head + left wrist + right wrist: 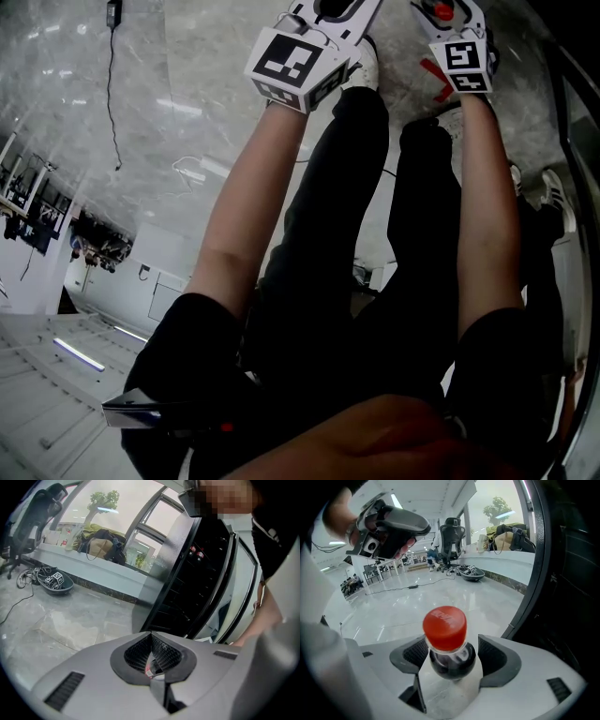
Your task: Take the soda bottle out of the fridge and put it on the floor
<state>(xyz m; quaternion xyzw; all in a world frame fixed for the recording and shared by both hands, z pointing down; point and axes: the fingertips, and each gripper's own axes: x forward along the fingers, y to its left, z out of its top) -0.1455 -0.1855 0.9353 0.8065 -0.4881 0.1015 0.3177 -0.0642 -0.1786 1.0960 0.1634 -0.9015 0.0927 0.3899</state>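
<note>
Plainly, the pale lettering on the red cap (pixel 444 626) of the soda bottle (pixel 451 663) is too small to read. You have one bottle, with dark liquid under a clear shoulder. It is out of the fridge (pixel 197 573), clamped just below the cap between the jaws of your right gripper (pixel 452 640). It hangs over the pale glossy floor (pixel 393 602), beside the fridge's dark frame, and you cannot tell whether its base touches the floor. Your left gripper (pixel 151 635) has its jaws pressed together and faces the fridge's dark shelves. In the head view you can count two cubes printed with black-and-white squares, the left marker cube (pixel 295 58) and the right marker cube (pixel 466 64), one on each gripper.
</note>
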